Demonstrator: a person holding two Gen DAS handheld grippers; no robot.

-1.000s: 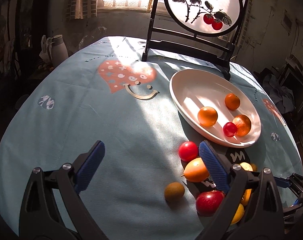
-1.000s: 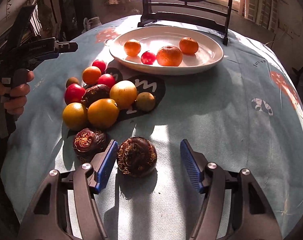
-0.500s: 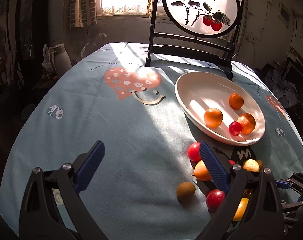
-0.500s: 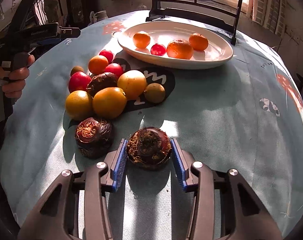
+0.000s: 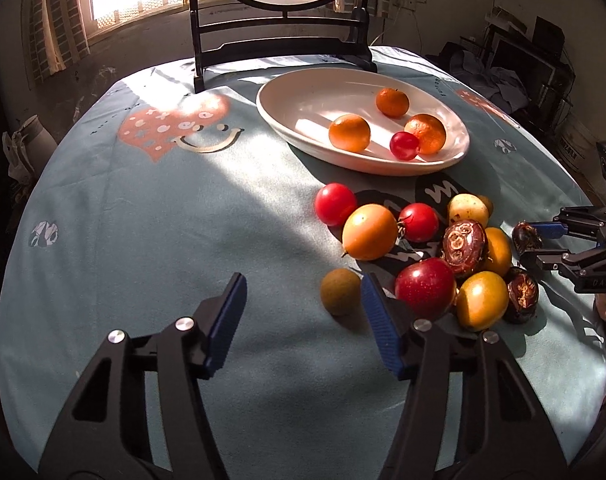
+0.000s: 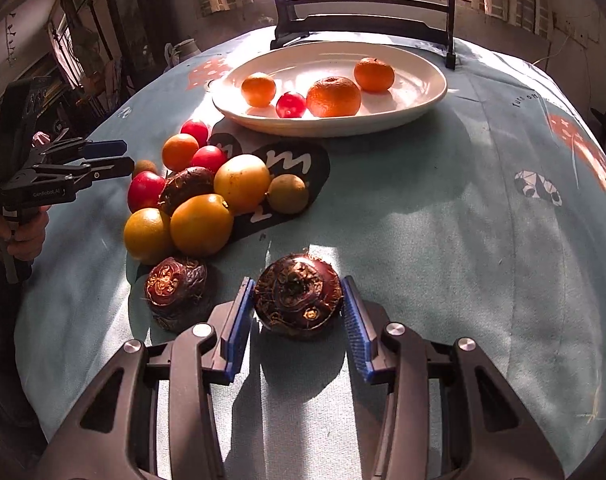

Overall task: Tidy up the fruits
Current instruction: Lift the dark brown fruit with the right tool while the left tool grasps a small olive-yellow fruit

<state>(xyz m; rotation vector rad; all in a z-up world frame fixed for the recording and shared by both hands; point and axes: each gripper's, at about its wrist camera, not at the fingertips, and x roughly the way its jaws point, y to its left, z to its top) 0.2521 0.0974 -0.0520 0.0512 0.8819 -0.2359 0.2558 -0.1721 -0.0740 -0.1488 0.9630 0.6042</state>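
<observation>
My right gripper [image 6: 297,320] is shut on a dark brown water chestnut [image 6: 298,295], its blue pads against both sides; it also shows in the left wrist view [image 5: 526,237]. A second chestnut [image 6: 175,290] lies just left of it. A pile of red, orange and yellow fruits [image 6: 207,196] lies on the cloth. A white oval plate [image 6: 419,92] holds three oranges and a small red fruit [image 6: 290,105]. My left gripper [image 5: 303,320] is open and empty above the cloth, its right pad beside a small brown fruit [image 5: 340,291] and a red apple [image 5: 425,288].
A black stand with a round painted screen [image 5: 279,12] stands behind the plate at the table's far edge. The round table wears a light blue cloth [image 5: 143,220] with heart prints. Dark clutter surrounds the table.
My right gripper has closed on the chestnut and lifted slightly. My left gripper has swung right and nearer to the fruit pile, still open.
</observation>
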